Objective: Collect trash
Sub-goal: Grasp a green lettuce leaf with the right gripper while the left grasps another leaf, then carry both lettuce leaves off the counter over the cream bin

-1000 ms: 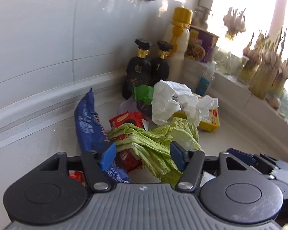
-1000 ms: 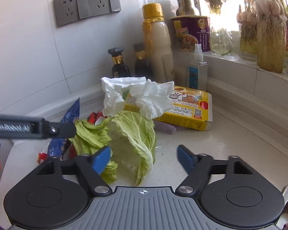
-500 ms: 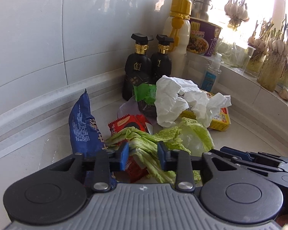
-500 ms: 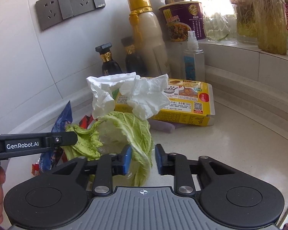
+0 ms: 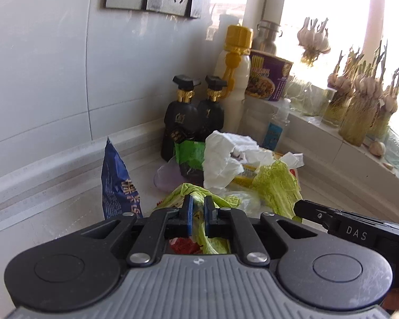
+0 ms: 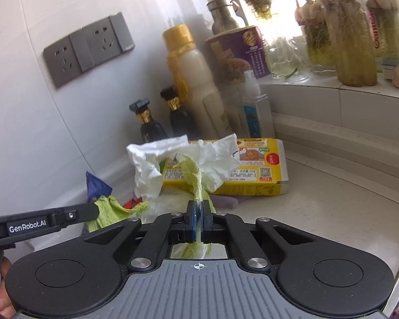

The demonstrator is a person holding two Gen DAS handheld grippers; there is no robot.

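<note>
Both grippers' fingers now closed on cabbage leaves (image 5: 199, 207), formerly spread apart.

"GenRobot.AI" stands on the left tongs (image 6: 198, 218) arm, "DAS" on the right tongs (image 5: 298, 207) arm.

Pale speckled counter (image 6: 332, 212) runs into the corner. On it sit a yellow box (image 6: 252, 167), a blue wrapper (image 5: 117, 183), two dark bottles (image 5: 183, 122), a tall white bottle (image 6: 196, 87) and a small spray bottle (image 6: 252, 106).
</note>
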